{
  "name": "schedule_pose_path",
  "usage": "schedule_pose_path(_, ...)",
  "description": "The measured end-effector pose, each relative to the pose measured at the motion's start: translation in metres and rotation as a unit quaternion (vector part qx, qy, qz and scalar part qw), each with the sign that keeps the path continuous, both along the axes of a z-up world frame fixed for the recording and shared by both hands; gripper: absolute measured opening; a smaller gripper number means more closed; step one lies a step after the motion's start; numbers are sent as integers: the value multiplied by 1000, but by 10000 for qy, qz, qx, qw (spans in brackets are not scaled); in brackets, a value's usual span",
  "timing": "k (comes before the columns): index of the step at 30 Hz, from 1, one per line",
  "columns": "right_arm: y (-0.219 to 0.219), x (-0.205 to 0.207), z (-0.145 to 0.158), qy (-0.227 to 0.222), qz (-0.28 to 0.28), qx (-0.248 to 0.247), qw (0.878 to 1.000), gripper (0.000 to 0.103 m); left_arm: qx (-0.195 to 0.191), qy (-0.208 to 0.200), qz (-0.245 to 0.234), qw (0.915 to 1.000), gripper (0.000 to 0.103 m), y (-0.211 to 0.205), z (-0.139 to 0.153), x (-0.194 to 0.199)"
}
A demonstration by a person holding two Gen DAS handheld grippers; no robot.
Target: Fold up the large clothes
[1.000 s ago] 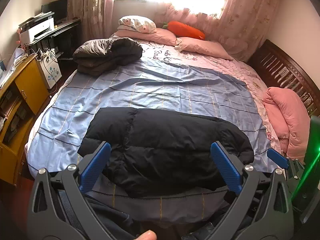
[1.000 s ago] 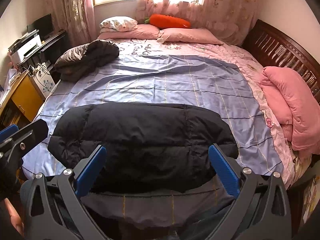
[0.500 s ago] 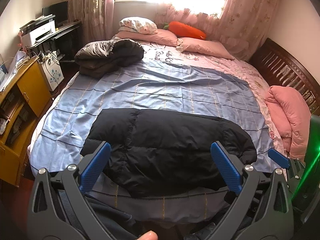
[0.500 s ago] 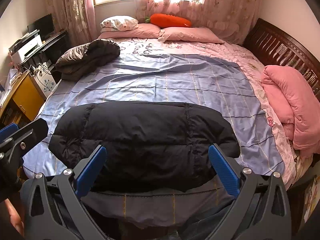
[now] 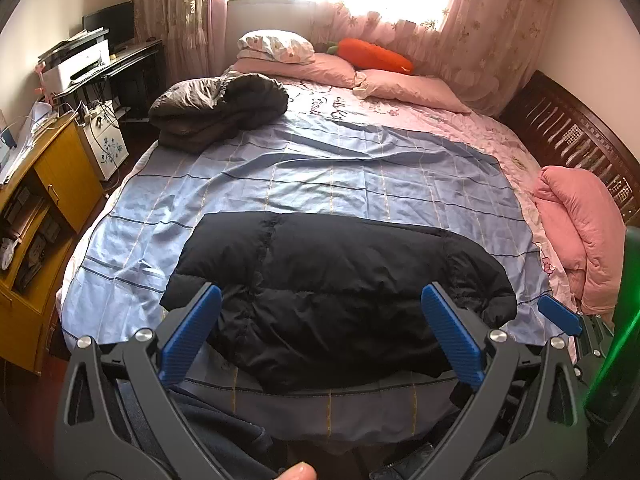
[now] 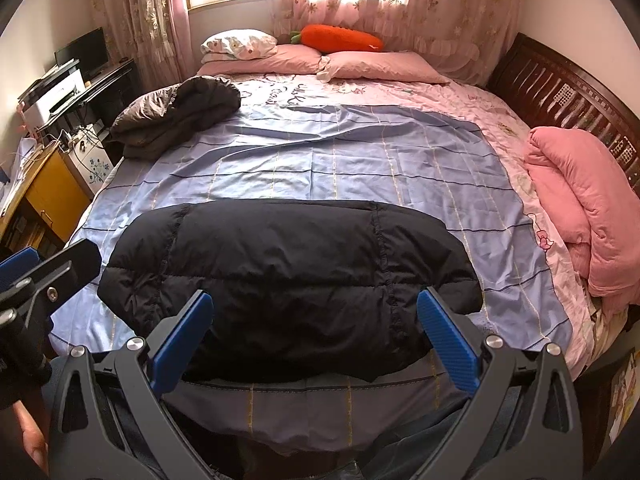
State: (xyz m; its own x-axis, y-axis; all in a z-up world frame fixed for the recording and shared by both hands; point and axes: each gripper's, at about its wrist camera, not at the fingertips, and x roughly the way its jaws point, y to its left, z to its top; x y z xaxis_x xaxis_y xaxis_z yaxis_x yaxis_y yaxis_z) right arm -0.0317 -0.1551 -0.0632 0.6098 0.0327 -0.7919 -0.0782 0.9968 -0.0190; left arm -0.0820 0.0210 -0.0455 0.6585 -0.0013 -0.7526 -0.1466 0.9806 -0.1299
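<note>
Left wrist view: the left tongs [image 5: 320,332] hang wide apart and hold nothing, above the near edge of the bed [image 5: 360,184]. The black puffer jacket [image 5: 340,300] lies folded into a broad band across that near edge, probably laid there so both tongs can reach it. A blue tip of the right tongs [image 5: 558,314] shows at the right; the rest is cut off. A dark folded coat [image 5: 218,110] sits by the bed's far left corner.

Right wrist view: the right tongs [image 6: 314,330] also stand wide and empty over the jacket [image 6: 288,280]. The jacket's sleeves are hidden, likely tucked under. The left tongs [image 6: 36,280] are only partly visible.
</note>
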Motion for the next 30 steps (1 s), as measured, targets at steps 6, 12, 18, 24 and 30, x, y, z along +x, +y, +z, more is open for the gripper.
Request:
schedule_pose_path(6, -2, 1, -1, 2, 5, 7, 10000, 102, -2, -1, 1, 10000, 101, 0, -1, 0)
schedule_pose_path(12, -2, 0, -2, 7, 1, 7, 10000, 102, 28, 10, -1, 10000, 101, 1, -2, 0)
schedule_pose_path(18, -1, -1, -2, 11, -10, 6, 10000, 102, 42, 4, 21, 10000, 101, 2, -4, -2)
schedule_pose_path(24, -2, 0, -2, 15, -2, 9, 10000, 102, -44, 3, 3, 10000, 101, 9, -5, -2)
schedule_pose_path(30, -3, -2, -5, 38, -20, 4, 10000, 102, -22, 22, 63, 10000, 101, 15, -4, 0)
